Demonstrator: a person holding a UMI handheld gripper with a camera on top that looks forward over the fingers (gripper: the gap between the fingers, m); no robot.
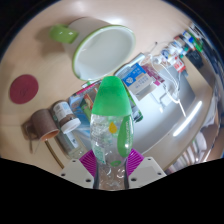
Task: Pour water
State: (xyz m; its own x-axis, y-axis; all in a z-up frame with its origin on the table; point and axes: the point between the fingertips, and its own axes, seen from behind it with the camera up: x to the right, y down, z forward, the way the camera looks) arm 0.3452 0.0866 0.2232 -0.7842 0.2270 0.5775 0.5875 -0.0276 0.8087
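Gripper view | fingers clamp bottle | cup beyond

- Between your gripper fingers: a clear, glossy plastic bottle with a smooth green cap.
- Beyond it: a smooth white cup on the glossy pale desk.

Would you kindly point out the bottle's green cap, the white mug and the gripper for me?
green cap [111,96], gripper view, middle of the cap.
white mug [103,48], gripper view, inside of the mug's wall.
gripper [110,163], gripper view, midway between the fingertips, on the bottle.
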